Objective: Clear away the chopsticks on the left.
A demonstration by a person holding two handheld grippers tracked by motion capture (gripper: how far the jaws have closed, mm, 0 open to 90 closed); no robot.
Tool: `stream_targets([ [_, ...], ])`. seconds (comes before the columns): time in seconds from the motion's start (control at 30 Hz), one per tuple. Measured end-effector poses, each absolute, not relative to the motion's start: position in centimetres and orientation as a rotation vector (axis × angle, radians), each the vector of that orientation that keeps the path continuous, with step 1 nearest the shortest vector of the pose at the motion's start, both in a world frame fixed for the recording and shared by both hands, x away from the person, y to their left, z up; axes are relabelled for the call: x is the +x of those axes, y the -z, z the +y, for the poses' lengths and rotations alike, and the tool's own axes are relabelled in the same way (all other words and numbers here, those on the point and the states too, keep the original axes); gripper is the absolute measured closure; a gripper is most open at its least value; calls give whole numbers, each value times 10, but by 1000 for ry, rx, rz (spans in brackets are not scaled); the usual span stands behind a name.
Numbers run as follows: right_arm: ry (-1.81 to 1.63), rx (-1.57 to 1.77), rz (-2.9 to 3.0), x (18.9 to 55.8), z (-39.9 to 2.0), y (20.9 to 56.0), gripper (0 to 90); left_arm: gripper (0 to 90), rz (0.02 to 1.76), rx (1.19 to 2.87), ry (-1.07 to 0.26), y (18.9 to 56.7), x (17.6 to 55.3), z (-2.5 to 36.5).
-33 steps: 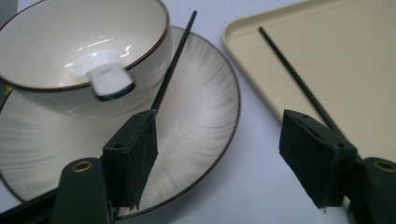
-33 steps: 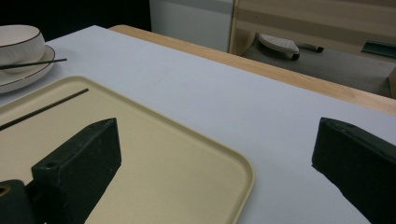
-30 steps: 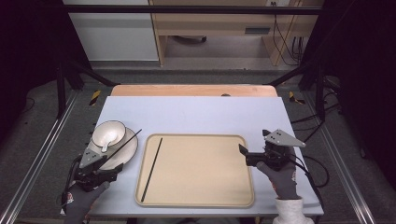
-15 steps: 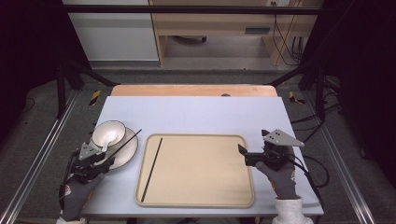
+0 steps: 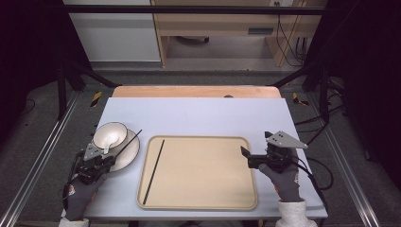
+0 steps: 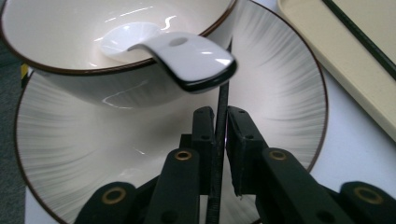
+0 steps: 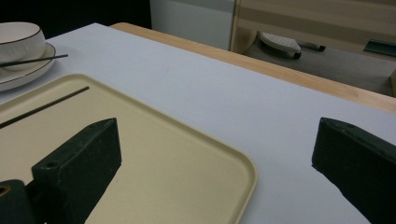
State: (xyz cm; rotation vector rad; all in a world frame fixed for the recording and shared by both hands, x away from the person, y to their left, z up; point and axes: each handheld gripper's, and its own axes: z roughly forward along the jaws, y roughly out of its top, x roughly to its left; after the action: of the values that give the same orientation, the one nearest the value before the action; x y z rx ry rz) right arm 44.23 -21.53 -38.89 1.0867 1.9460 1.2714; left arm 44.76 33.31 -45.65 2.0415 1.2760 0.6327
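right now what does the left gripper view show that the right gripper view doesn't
Left gripper view alone: the left tongs shut on the black chopstick lying across the plate, and a white spoon resting in the bowl, handle over its rim.

Right gripper view alone: the right tongs standing wide open with nothing between them, above the near right corner of the tray, and the wooden table edge behind.

Both: bowl, plate, that chopstick, the tan tray and the second chopstick lying on it.

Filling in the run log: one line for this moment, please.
left gripper: jaws just closed on chopstick lying on plate | right gripper: open, hovering over tray corner | second chopstick: in tray
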Motion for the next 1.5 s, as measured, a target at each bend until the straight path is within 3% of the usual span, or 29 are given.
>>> stream_targets([
  [0.67, -1273, 1086, 1940, 441, -217, 387, 15, 854, 1233, 2028, -639, 443, 435, 312],
  [1.5, -1275, 1081, 1929, 440, -220, 385, 15, 855, 1246, 1878, -674, 436, 406, 246],
])
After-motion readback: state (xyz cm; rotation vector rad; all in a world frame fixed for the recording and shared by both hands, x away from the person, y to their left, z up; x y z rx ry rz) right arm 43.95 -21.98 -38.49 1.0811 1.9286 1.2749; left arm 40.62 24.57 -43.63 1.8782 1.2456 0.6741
